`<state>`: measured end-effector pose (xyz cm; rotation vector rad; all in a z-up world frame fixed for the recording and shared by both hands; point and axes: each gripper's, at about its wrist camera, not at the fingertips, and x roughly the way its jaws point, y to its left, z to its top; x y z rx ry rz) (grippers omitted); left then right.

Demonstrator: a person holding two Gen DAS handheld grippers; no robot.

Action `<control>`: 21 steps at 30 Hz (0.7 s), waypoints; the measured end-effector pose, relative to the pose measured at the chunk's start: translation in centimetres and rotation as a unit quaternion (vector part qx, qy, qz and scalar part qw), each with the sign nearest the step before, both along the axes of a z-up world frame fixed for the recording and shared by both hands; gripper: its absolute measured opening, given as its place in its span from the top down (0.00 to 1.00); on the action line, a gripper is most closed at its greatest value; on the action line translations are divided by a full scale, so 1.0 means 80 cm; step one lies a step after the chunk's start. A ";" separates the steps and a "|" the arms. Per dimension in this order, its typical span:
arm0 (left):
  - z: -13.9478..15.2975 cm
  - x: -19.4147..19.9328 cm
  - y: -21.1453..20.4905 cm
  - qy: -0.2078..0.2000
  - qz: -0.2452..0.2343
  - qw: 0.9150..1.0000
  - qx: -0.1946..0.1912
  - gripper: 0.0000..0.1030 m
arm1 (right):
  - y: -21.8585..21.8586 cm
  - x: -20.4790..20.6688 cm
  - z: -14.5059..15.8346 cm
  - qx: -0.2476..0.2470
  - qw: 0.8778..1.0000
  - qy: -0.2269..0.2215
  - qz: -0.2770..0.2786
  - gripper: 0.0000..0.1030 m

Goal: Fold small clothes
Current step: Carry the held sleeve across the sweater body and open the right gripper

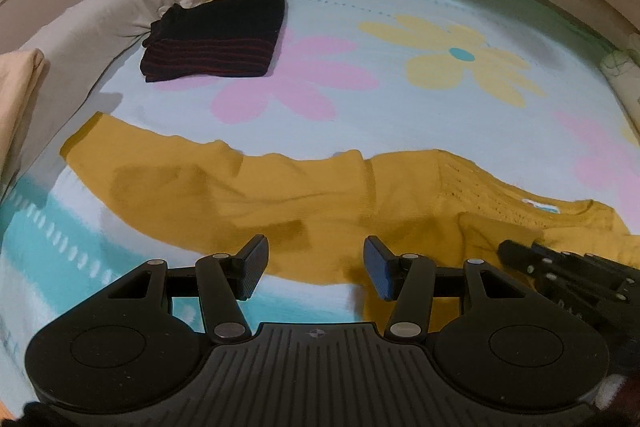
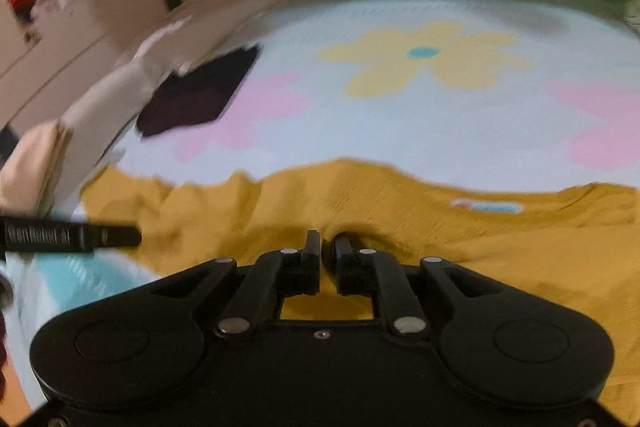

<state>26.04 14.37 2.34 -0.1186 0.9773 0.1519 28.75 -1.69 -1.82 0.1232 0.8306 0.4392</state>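
The sweater (image 1: pixel 320 195) lies across the bed (image 1: pixel 420 115), its long axis running left to right, just ahead of both grippers. The right gripper (image 2: pixel 327 247) has its jaws clamped on the near edge; the left gripper (image 1: pixel 316 267) hovers over that edge, jaws apart.

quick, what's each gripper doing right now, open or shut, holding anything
Left gripper: open, holding nothing, poised over the near edge of the yellow sweater.
Right gripper: shut on the yellow sweater, fabric pinched between its fingers.
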 end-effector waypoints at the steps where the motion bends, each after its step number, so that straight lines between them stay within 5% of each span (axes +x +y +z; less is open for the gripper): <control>1: 0.000 -0.002 0.000 -0.001 -0.001 1.000 -0.001 0.50 | 0.000 -0.005 0.002 0.002 1.000 -0.001 0.006 0.73; 5: -0.003 -0.001 0.005 -0.006 -0.003 1.000 -0.006 0.50 | -0.025 -0.012 0.019 0.034 0.999 -0.026 0.006 0.49; 13: -0.015 0.006 -0.019 -0.004 -0.028 0.999 -0.015 0.50 | -0.123 0.003 0.030 0.061 0.994 -0.033 -0.087 0.49; 21: -0.038 0.003 -0.098 -0.007 -0.111 0.994 -0.004 0.50 | -0.245 0.002 0.020 0.074 0.971 -0.016 -0.227 0.47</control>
